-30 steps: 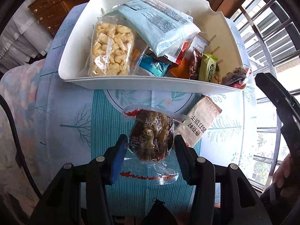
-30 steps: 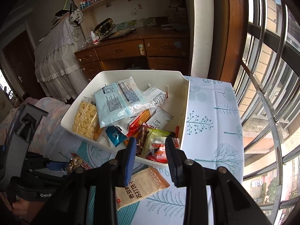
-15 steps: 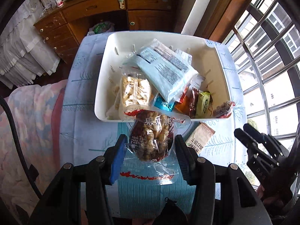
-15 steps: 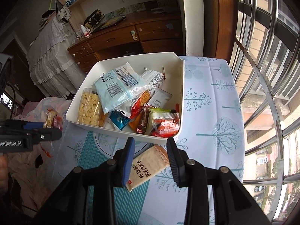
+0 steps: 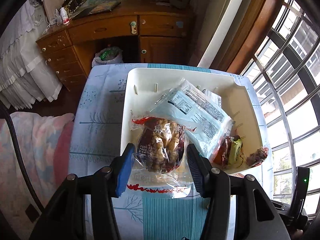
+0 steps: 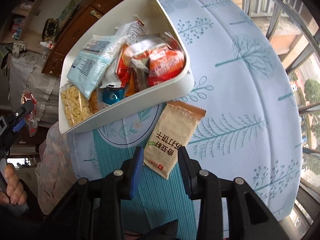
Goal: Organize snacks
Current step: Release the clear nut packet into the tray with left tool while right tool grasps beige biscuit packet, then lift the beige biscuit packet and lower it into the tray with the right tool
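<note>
Left wrist view has the left tongs (image 5: 159, 163) clamped on a clear bag of brown nuts (image 5: 161, 150) over the white plastic bin (image 5: 140, 76), probably for dropping in, while the right tongs (image 6: 160, 167) straddle, unclamped, a beige cracker packet (image 6: 174, 138) on the worktop.

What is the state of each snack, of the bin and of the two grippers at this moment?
left gripper: shut on the walnut bag.
walnut bag: held up over the white bin.
white bin: on the table, open top, holding many snacks.
light blue packet: lying on top in the bin.
cracker packet: flat on the tablecloth, outside the bin.
right gripper: open, jaws either side of the cracker packet.
</note>
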The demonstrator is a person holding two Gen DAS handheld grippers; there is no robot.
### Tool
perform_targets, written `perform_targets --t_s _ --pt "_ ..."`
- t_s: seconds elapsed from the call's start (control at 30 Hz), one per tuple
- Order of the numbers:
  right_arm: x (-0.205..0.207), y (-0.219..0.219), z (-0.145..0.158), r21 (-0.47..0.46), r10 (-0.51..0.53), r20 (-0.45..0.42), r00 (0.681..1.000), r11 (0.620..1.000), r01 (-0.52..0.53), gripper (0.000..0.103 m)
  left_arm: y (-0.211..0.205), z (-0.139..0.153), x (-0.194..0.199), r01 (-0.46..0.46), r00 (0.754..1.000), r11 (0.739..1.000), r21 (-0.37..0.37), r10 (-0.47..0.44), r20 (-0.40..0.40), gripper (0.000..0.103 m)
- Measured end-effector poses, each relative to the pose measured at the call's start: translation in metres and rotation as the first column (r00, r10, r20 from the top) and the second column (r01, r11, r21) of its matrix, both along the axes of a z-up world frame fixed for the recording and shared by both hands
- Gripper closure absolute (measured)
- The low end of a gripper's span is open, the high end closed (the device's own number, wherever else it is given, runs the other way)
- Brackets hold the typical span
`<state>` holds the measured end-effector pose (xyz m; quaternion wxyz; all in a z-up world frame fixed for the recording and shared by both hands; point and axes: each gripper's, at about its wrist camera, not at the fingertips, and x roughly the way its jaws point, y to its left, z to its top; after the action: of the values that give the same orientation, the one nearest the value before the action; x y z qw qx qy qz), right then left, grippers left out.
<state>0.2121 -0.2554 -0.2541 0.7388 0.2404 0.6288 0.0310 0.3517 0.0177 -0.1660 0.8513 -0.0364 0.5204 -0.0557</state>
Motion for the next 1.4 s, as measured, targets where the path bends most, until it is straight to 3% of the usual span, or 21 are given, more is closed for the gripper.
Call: perform_targets --t_s 0.1,0.23,0.3,0.37,0.47,0.63,1.13,1.4 --pt "0.0 0.005 -0.014 0.008 -0.05 -0.056 0.997 0.999 0.051 0.066 0.01 -0.017 0.008 -0.028 1.0 0.999 -0.026 0.028 0.01 0.051" --pt "0.001 0.013 -0.029 -0.007 -0.099 -0.117 0.988 0.995 0.099 0.058 0.023 -0.037 0.017 -0.054 0.999 0.996 -0.067 0.053 -0.01 0.048" --pt "0.001 0.015 -0.037 -0.001 -0.127 -0.139 0.982 0.992 0.128 0.058 0.028 -0.042 0.02 -0.053 0.998 0.996 -0.074 0.051 -0.02 0.043" --pt "0.001 0.017 -0.042 0.004 -0.16 -0.159 0.974 0.987 0.163 0.057 0.032 -0.042 0.021 -0.054 0.999 0.995 -0.081 0.053 -0.013 0.037" --pt "0.001 0.017 -0.048 -0.009 -0.201 -0.18 0.963 0.979 0.202 0.044 0.037 -0.04 0.021 -0.065 0.998 0.994 -0.084 0.065 -0.007 0.026" --pt "0.005 0.017 -0.052 -0.039 -0.251 -0.188 0.949 0.968 0.249 0.043 0.039 -0.038 0.016 -0.059 0.998 0.997 -0.053 0.057 -0.029 0.022" --pt "0.018 0.029 -0.064 -0.153 -0.354 -0.185 0.917 0.932 0.329 0.043 0.042 -0.032 -0.006 -0.044 0.997 0.999 -0.013 0.043 -0.063 0.021" --pt "0.048 0.072 -0.069 -0.258 -0.359 -0.18 0.916 0.916 0.308 0.042 0.049 -0.036 -0.015 -0.042 0.995 0.999 -0.003 0.042 -0.093 0.021"
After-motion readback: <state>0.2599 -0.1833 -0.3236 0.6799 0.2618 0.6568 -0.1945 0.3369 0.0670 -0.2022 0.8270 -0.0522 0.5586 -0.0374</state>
